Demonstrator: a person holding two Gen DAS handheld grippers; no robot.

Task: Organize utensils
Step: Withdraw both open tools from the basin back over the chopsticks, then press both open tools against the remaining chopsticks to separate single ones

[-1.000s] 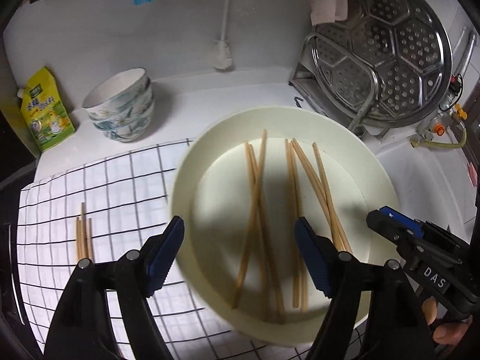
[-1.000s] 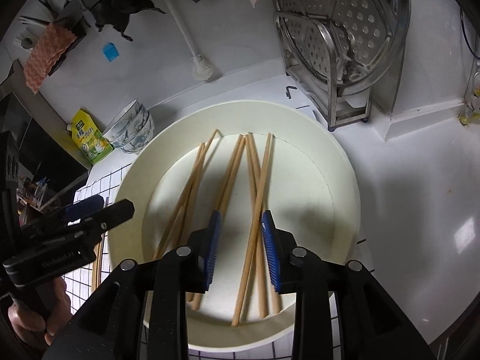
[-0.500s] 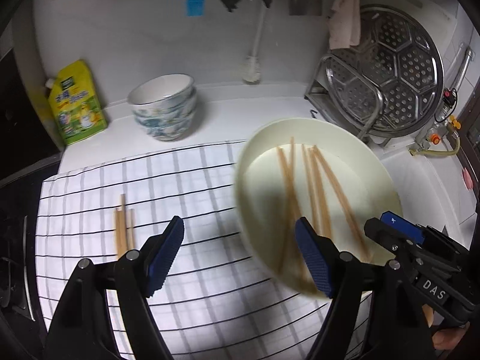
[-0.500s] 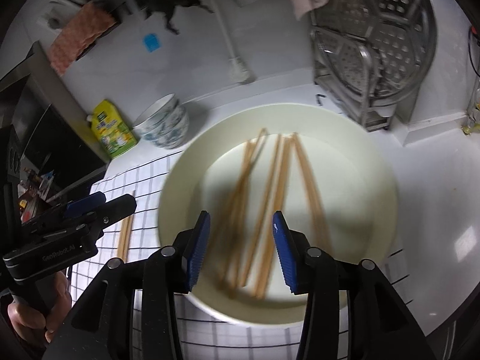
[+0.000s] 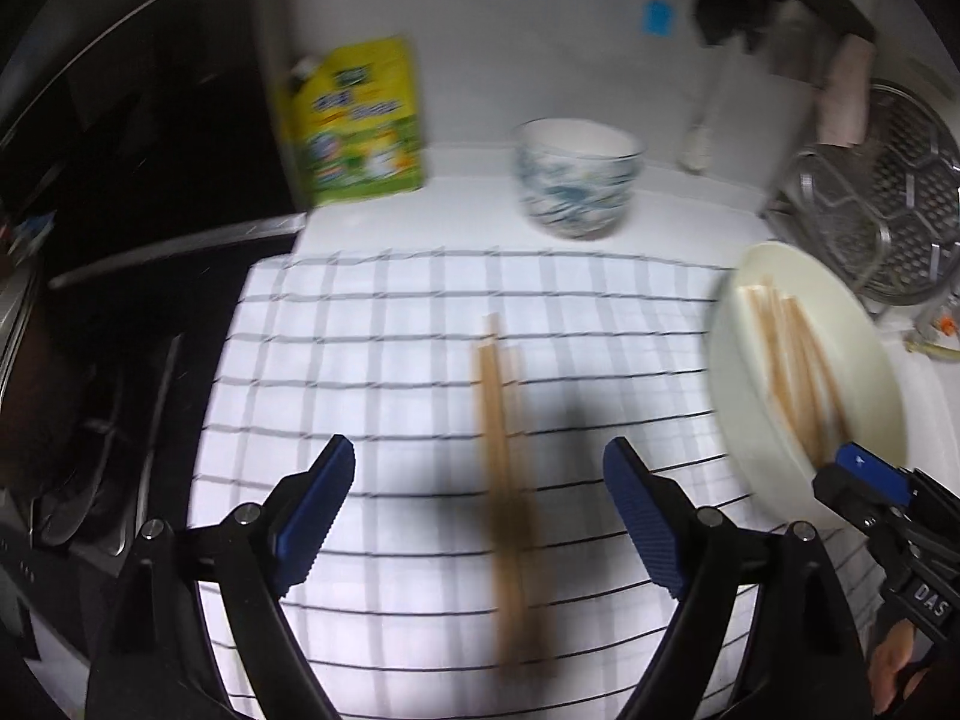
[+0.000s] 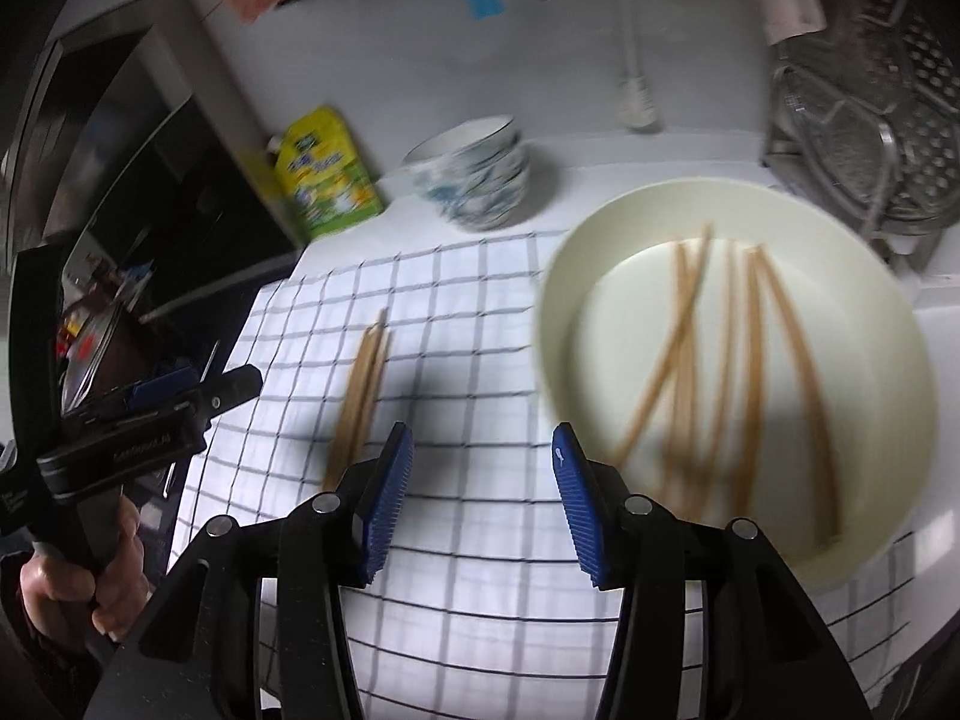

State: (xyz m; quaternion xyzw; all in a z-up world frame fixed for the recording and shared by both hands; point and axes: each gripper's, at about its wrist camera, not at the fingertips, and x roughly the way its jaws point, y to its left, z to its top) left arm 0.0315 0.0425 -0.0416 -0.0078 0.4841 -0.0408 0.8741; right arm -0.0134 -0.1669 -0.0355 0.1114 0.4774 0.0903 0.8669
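Lettering "DAS" legible on the right gripper (image 5: 864,480) body; print on the yellow pouch (image 5: 360,126) too blurred to read. Pale wooden chopsticks (image 5: 504,468) lying side by side on the checked cloth (image 5: 372,348), lengthwise between the left gripper (image 5: 474,516) fingers, untouched. More chopsticks in plate (image 6: 750,372) crossing loosely in the cream plate (image 6: 888,312), partly on the cloth. Left fingers spread and opening. Right fingers (image 6: 390,498) spreading too, empty. Patterned bowls (image 5: 576,180) behind on the white worktop (image 5: 468,204).

White cloth (image 5: 384,372) with black grid lines; tan wooden chopsticks (image 5: 501,456); cream round plate (image 6: 894,324); blue-patterned white bowls (image 5: 573,186).
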